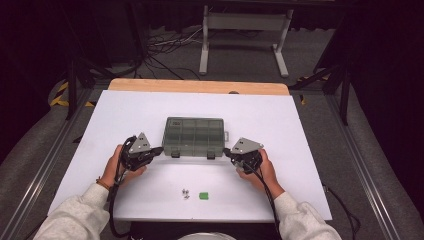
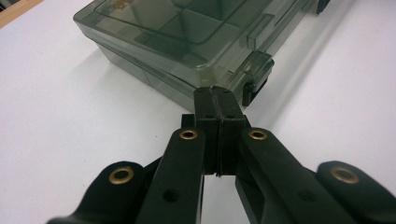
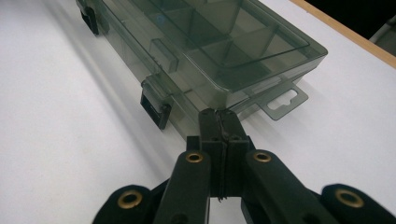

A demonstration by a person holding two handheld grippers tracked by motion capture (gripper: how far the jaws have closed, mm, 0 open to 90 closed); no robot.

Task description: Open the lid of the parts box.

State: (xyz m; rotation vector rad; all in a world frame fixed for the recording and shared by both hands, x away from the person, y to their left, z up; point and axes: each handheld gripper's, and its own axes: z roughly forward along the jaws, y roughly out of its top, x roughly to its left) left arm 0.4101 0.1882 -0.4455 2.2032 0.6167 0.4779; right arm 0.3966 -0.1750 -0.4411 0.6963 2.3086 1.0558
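Lying lengthwise across the table, latches toward the person, the organizer box (image 1: 194, 136) sits between closed, empty tools (image 1: 159, 149) (image 1: 226, 151).

You get even, bright light on the white table (image 1: 280, 125) from overhead, dark surroundings, soft shadows beside the compartment box (image 2: 177, 42), and blurred jaws close to each gripper camera.

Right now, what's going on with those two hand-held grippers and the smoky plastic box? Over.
Left hand-held gripper shut, empty, at the box's near-left corner. Right hand-held gripper likewise, near-right corner. Smoky transparent plastic compartment box closed, latches down. Nothing in the way.
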